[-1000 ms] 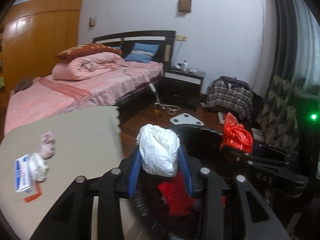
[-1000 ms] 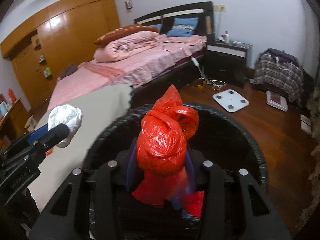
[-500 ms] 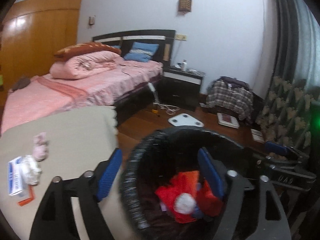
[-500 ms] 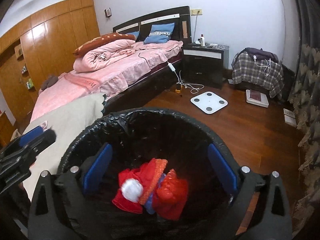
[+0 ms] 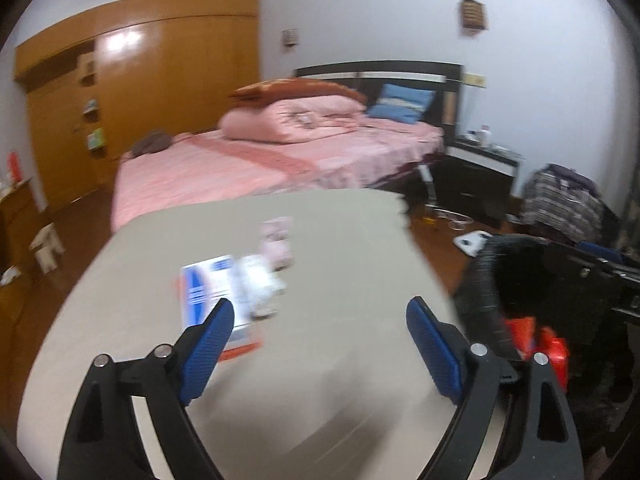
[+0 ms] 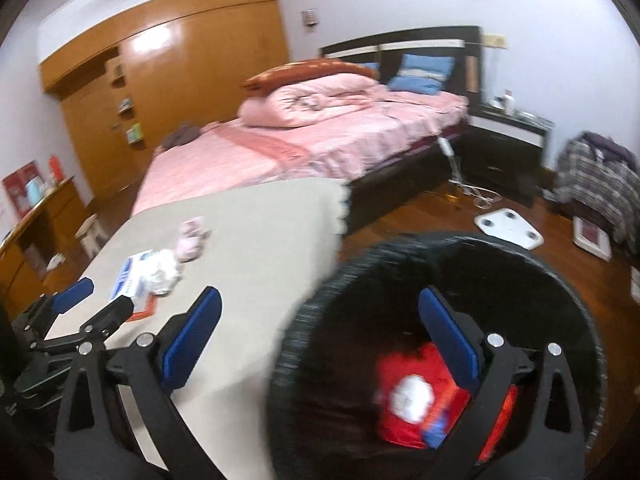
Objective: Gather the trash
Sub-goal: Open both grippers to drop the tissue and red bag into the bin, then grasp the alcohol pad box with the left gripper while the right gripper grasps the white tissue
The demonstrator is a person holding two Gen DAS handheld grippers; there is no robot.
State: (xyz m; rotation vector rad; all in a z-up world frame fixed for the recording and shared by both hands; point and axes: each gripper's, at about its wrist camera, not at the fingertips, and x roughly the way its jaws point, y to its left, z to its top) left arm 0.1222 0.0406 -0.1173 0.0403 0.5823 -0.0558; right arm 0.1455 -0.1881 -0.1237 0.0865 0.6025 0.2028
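Down inside the black-lined trash bin [image 6: 440,248], beside the tabletop's right edge, lies the collected trash: a red plastic bag [image 6: 416,368] with a white crumpled wad [image 6: 412,396] on top of it and a bit of blue at its lower edge. The same red shows at the bin's bottom in the left wrist view [image 5: 552,344].

More trash sits on the beige tabletop [image 5: 320,380], toward its left side: a blue-and-white box [image 5: 204,292], a white crumpled tissue [image 5: 260,288] touching the box's right side, a pink crumpled piece [image 5: 276,240] just beyond the tissue, and an orange slip [image 5: 240,350] showing at the box's near edge. All of this is blurred; print on the box cannot be read.

Left gripper [image 5: 318,326]: over the tabletop, jaws spread wide and opening, nothing between them. Its left blue pad overlaps the box's near corner in view; contact cannot be told.

Right gripper [image 6: 320,312]: jaws spread wide, nothing between them. Its right finger hangs over the bin's mouth, its left finger over the tabletop edge. The left gripper also shows at the lower left of the right wrist view [image 6: 104,296].

Beyond the tabletop stands a bed [image 6: 320,148] with pink bedding, a wooden wardrobe [image 6: 180,60] behind it, and a white bathroom scale [image 6: 508,230] on the wooden floor [image 6: 400,220].
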